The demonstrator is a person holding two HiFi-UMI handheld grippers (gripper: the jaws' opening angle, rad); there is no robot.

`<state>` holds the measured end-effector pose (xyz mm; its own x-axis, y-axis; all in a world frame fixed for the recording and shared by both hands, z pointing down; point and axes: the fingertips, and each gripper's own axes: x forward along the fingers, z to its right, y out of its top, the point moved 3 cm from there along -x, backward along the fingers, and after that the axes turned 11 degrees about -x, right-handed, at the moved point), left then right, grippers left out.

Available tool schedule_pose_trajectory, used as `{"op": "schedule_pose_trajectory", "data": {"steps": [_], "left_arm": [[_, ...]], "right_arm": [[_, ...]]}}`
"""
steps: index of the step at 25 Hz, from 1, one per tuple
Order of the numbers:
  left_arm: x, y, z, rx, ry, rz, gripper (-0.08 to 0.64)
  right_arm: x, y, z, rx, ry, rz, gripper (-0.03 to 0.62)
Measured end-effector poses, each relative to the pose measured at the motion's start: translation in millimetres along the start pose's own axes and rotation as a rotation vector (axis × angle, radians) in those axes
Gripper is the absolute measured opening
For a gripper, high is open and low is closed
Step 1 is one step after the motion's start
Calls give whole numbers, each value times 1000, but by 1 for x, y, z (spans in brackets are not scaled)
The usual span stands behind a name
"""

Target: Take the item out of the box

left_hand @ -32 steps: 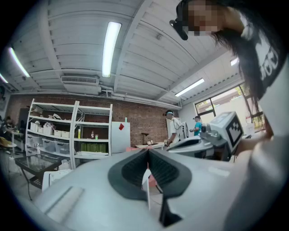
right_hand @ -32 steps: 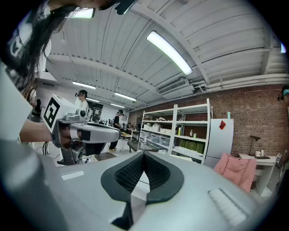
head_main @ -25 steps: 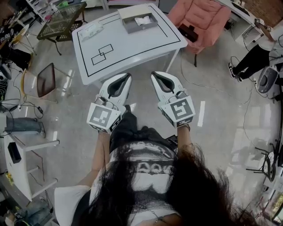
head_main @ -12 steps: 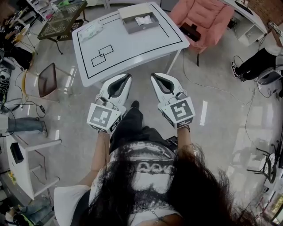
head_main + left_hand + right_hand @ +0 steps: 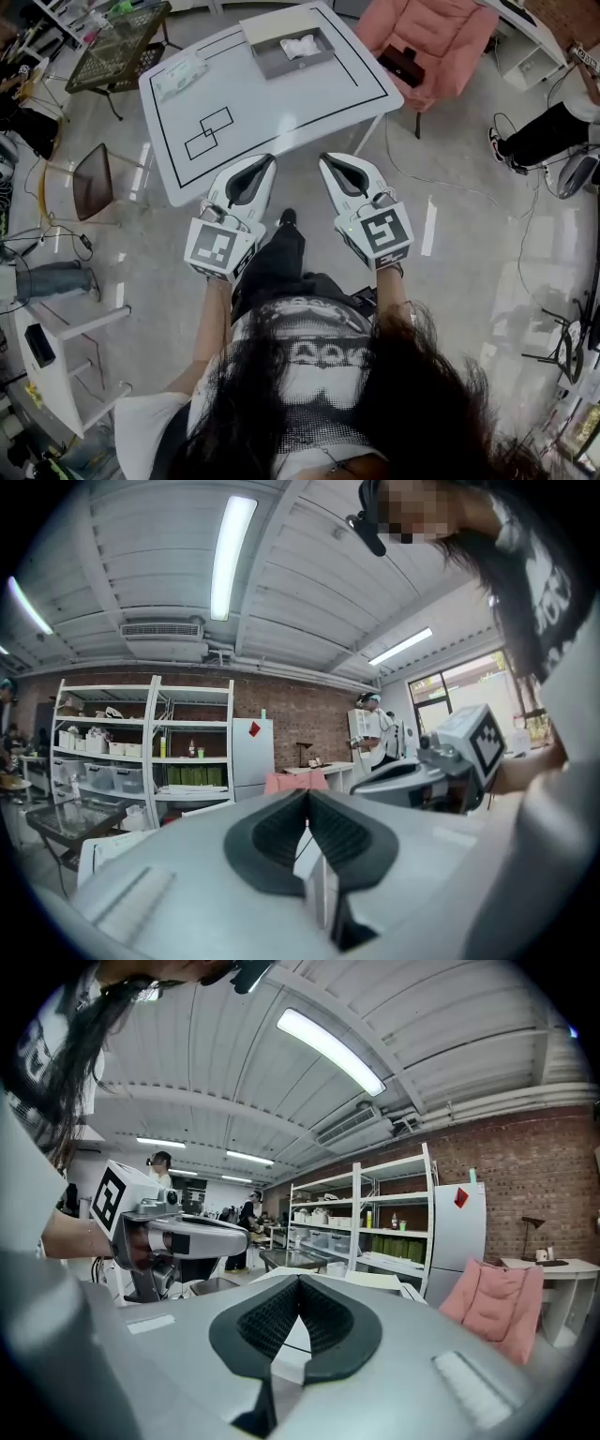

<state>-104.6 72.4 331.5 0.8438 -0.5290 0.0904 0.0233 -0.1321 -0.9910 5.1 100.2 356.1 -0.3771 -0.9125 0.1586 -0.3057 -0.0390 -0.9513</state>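
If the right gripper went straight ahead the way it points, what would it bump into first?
Probably the white table, near its front edge. The box lies farther back. Depth is unclear.

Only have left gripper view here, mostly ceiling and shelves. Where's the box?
Observer: In the head view, the open grey box sits at the far end of the white table.
Operator: Anything in it?
Observer: Yes, a white item lies inside.
Operator: Right gripper state?
Observer: The right gripper has its jaws together, with nothing between them.
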Motion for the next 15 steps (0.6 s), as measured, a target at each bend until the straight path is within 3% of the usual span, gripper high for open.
{"op": "schedule_pose_trajectory", "data": {"steps": [15], "left_arm": [[102,24,-150,-9,-43,-13,0]], "right_arm": [[152,9,82,-7,-48,-65,5]]}}
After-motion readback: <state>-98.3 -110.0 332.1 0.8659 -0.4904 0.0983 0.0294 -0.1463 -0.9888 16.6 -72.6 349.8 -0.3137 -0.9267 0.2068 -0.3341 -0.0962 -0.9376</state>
